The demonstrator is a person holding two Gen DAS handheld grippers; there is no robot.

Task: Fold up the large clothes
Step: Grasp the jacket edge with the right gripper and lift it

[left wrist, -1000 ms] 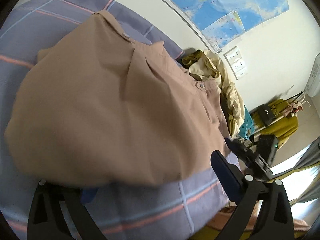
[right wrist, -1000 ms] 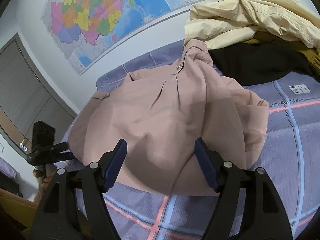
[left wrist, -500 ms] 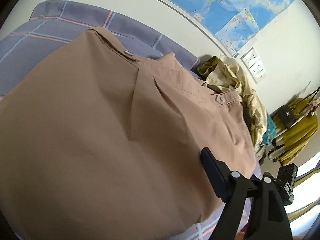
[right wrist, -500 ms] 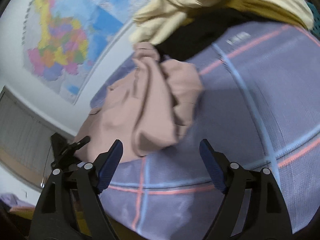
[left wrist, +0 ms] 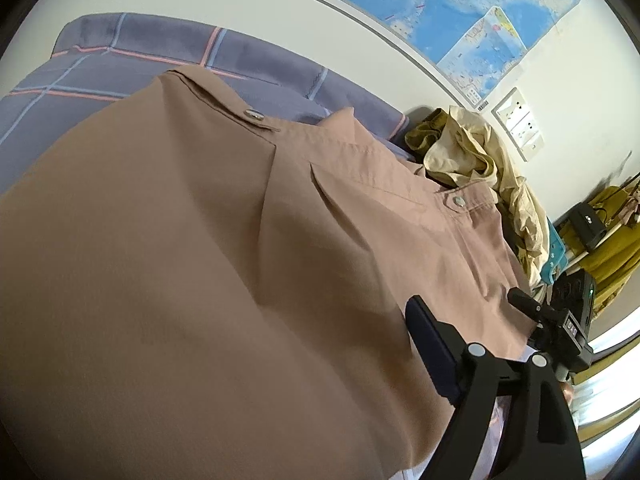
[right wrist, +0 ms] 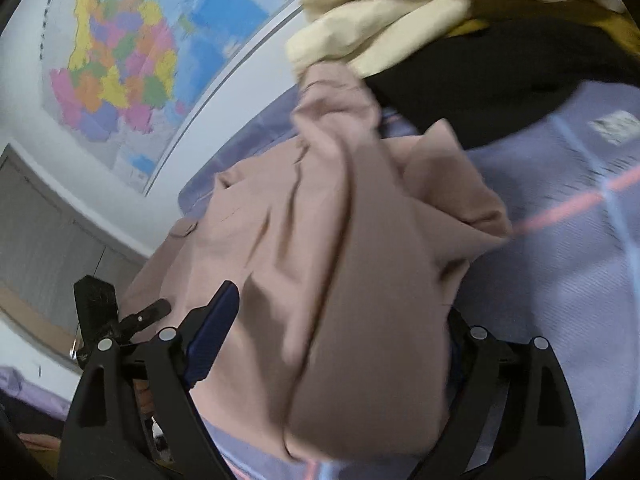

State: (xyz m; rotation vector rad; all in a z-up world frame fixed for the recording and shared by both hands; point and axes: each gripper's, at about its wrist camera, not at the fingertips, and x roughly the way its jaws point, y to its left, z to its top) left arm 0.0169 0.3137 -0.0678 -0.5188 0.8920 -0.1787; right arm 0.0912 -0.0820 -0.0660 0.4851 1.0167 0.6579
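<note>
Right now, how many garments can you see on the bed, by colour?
Tan shirt: 1
Cream garment: 1
Black garment: 1
Olive garment: 1
Total: 4, counting the crumpled pile as one piece per colour; it may hide more.

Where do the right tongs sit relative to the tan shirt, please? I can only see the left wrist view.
Observer: The right tongs are opening. The tan shirt has its near edge between the fingers and drapes over one of them.
Operator: Does the shirt lie flat on that side?
Observer: No, it is bunched into deep folds there, and one corner spills onto the plaid bedsheet.
Operator: Is anything else on the sheet nearby?
Observer: Yes, a small white label lies on the sheet, apart from the shirt.
</note>
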